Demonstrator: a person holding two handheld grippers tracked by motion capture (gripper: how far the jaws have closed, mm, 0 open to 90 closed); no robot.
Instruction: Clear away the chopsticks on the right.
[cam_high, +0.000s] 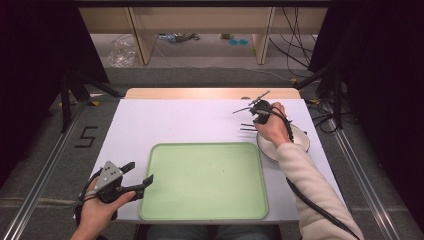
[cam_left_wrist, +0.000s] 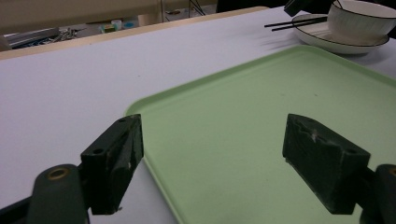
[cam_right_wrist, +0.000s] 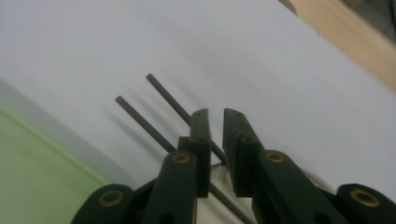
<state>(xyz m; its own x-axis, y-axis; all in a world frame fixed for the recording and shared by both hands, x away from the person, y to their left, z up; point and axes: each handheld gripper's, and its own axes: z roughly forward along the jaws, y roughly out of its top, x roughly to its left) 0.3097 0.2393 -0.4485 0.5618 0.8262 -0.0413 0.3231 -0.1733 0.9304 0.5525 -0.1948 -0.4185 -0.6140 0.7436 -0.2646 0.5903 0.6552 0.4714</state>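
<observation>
Your right gripper (cam_right_wrist: 215, 140) hovered over the chopsticks (cam_right_wrist: 156, 114) with jaws slightly parted, gripping nothing; the chopsticks lay on the plate (cam_high: 300, 137) rim, right of frame. You seemed mid-pickup or just released: next, straddle both sticks and close. Your left gripper (cam_high: 137, 176) sat spread wide, lower left.

Black curtains (cam_high: 35, 45) hang at both sides of the room. Beyond the white surface (cam_high: 175, 117), pale wooden shelf legs (cam_high: 142, 40) stand on grey carpet floor (cam_high: 200, 75), with black cables (cam_high: 292, 45) trailing nearby.

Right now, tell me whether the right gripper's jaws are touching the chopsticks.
Cannot tell. In the right gripper view the right gripper stands slightly open above the chopsticks, which pass beneath its jaws; neither contact nor gap shows plainly.
</observation>
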